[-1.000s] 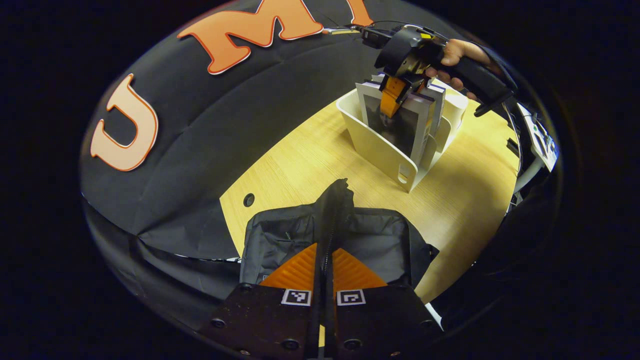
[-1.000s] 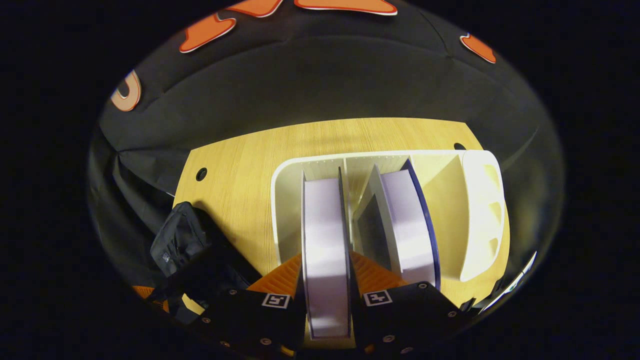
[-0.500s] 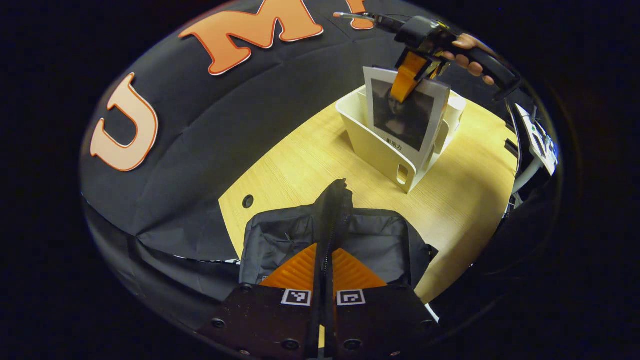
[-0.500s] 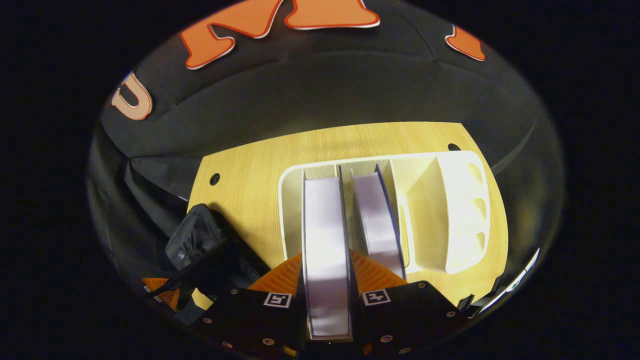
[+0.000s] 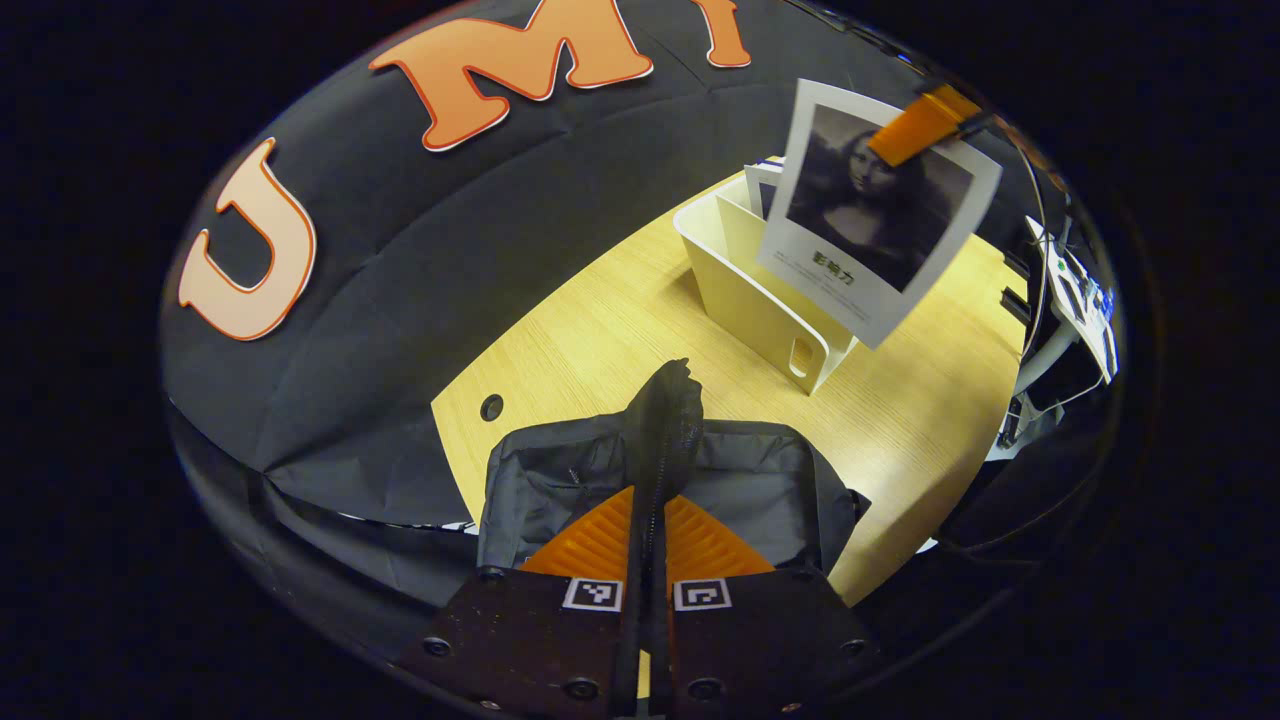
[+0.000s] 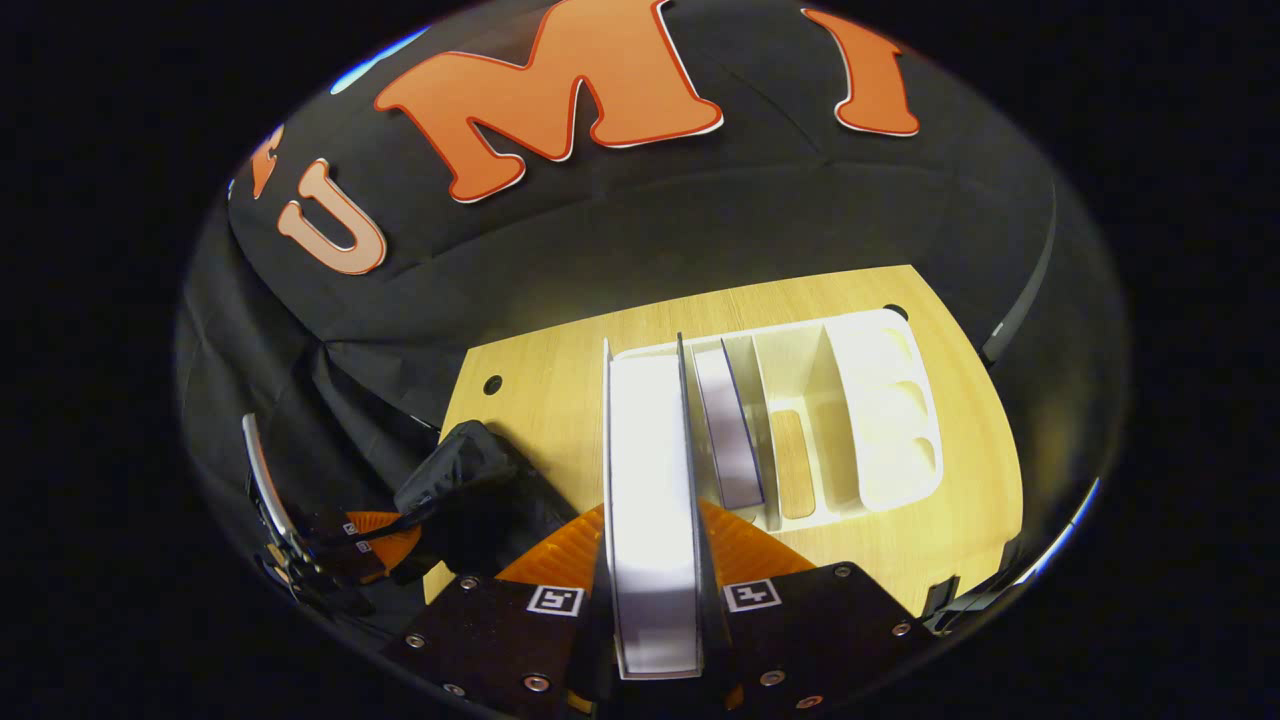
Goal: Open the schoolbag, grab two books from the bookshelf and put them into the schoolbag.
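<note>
Book lifting clear of bookshelf

You are pinching the book (image 6: 650,520) in the right gripper (image 6: 652,590), spine vertical; left gripper (image 5: 650,560) is clamping the schoolbag (image 5: 760,490) rim, down-left.

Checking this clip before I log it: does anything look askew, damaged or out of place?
Nothing damaged. The white-covered portrait book hangs tilted in the right claw, clear of the white plastic bookshelf. The left claw pinches the black fabric schoolbag edge upright.

We see a pale wood-grain tabletop (image 5: 600,330) with a small round hole (image 5: 491,407) near its left edge. Black cloth (image 5: 400,250) forms the wall behind it, creased and draped down past the tabletop's edge. Light falls brightly across the wood.
</note>
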Demonstrator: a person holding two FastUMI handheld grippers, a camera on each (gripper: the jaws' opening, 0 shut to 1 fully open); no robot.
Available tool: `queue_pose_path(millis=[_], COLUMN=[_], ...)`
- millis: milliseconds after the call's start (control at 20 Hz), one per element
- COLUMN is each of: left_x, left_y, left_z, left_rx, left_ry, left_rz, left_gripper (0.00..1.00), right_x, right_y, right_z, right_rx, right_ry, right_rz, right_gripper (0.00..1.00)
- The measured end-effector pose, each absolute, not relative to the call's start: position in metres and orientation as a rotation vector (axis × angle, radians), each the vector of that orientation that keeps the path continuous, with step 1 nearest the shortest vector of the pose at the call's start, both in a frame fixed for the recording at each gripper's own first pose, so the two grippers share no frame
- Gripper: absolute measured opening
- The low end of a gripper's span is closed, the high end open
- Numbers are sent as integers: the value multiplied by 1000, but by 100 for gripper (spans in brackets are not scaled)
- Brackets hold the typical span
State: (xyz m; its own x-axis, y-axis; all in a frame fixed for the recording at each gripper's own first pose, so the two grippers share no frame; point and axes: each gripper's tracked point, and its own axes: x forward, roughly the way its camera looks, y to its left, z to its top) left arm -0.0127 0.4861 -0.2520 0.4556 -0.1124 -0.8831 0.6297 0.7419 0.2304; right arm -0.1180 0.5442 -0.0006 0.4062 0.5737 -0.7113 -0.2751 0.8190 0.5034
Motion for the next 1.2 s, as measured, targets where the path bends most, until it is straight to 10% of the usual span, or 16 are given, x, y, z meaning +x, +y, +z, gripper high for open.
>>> queue_pose_path(millis=[1200], left_x=[-19], left_y=[463], left_z=[-247], left_rx=[380], left_ry=[1000], left_rz=[-542], left_gripper=[4], right_x=[-247], right_y=[639], right_z=[-77], right_rx=[1101], right_ry=[1047], right_rz=[605], right_gripper=[34])
